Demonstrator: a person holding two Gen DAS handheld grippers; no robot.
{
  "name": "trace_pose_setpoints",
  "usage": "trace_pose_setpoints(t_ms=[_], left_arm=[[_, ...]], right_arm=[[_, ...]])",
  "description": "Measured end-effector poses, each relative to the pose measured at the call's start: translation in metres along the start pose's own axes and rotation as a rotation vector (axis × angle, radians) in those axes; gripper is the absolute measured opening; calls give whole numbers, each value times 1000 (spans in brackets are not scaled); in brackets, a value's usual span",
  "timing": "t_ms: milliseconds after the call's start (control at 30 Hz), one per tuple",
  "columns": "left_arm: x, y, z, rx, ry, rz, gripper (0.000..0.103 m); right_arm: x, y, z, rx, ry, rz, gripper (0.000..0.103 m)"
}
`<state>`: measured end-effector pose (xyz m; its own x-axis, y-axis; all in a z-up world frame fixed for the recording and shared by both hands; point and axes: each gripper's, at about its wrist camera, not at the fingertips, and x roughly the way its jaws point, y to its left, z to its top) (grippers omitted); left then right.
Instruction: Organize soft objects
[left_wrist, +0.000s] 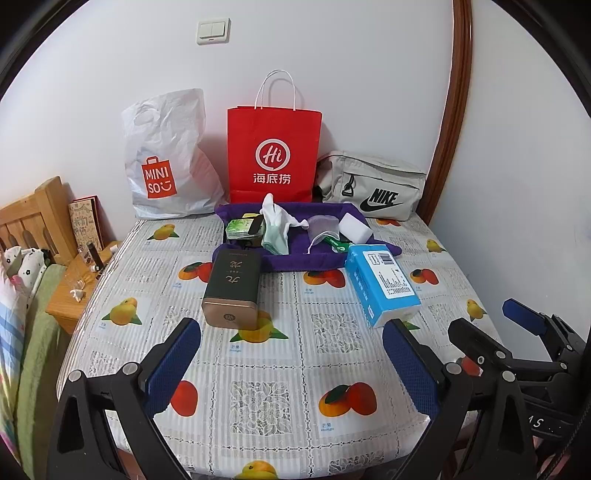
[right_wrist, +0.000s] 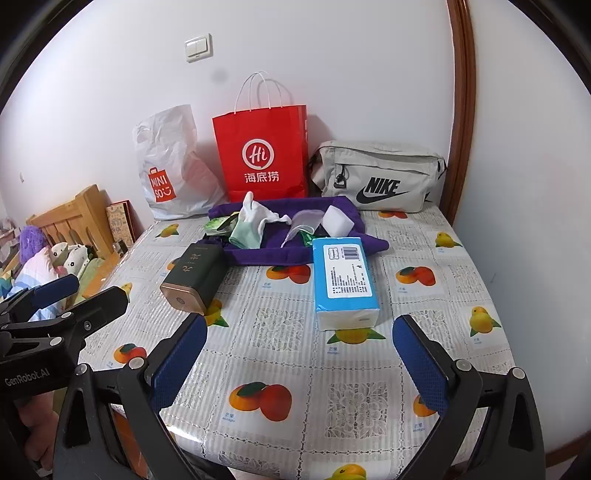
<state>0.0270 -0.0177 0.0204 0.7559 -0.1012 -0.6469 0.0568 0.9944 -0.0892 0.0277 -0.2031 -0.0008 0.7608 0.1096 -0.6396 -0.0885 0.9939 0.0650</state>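
Left wrist view: the left hand-held gripper (left_wrist: 291, 365) is held low over the counter (left_wrist: 280, 373), jaws spread wide, nothing between them. The right hand-held gripper (right_wrist: 299, 365) is likewise held apart and empty. Soft items are gathered on a purple cloth (left_wrist: 295, 258) at the far side: a white sock (left_wrist: 275, 212), a pale green cloth (left_wrist: 275, 238), a white sponge block (left_wrist: 352, 223). A blue tissue pack (right_wrist: 343, 280) lies nearer, its far end on the cloth edge, directly ahead of the right gripper. A dark tin (left_wrist: 232, 291) lies nearby. Whether sorting is starting or ending cannot be told. If the pack is taken, it is best pinched lightly across its narrow sides.
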Motion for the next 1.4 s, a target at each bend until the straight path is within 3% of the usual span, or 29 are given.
trace_pose_setpoints(t_ms=[1400], left_arm=[[-6, 1, -4, 0, -3, 2, 100]], right_arm=[[-13, -7, -2, 6, -23, -9, 100]])
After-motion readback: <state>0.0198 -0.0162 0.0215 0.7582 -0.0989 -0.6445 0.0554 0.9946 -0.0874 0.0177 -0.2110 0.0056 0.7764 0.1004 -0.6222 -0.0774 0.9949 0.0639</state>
